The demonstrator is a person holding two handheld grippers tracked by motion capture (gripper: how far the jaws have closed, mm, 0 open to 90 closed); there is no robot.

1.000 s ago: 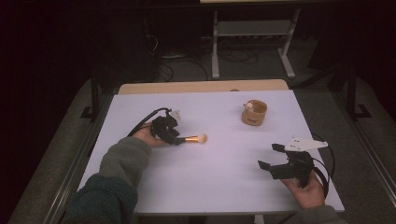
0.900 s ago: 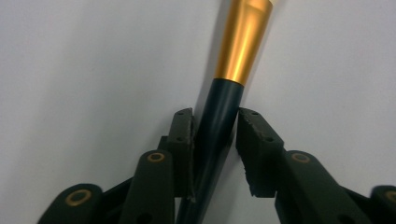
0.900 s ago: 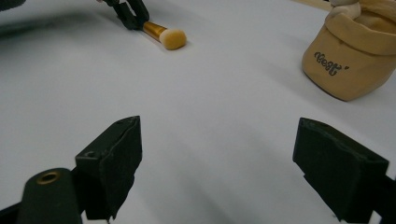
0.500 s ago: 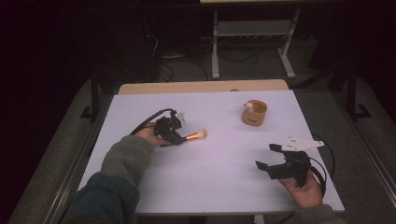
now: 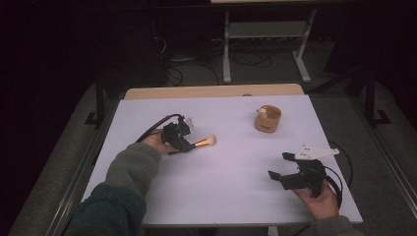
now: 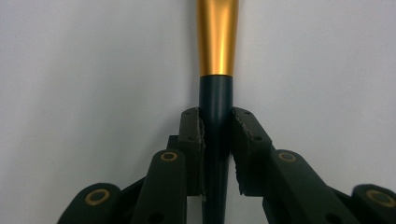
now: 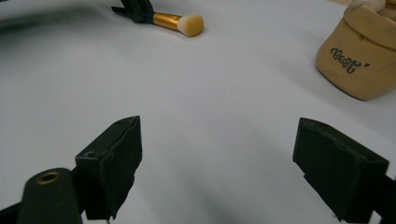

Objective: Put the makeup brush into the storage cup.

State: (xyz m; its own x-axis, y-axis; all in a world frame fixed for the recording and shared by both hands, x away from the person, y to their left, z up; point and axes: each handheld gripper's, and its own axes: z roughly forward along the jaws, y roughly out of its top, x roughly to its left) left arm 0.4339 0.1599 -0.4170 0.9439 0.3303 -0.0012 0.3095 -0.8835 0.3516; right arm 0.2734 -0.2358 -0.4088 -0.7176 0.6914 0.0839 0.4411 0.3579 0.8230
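The left hand-held gripper has just closed on the dark handle of the makeup brush lying left of centre on the worktop, probably to lift it, while the right hand-held gripper waits open, near right.

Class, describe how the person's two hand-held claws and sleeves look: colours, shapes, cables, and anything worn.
Both are black two-jaw tools with brass-coloured pivot rivets. The left claw trails a black cable; the right claw carries a pale three-cornered plate and a black cable. The left sleeve is fleecy grey-green, darker teal higher up.
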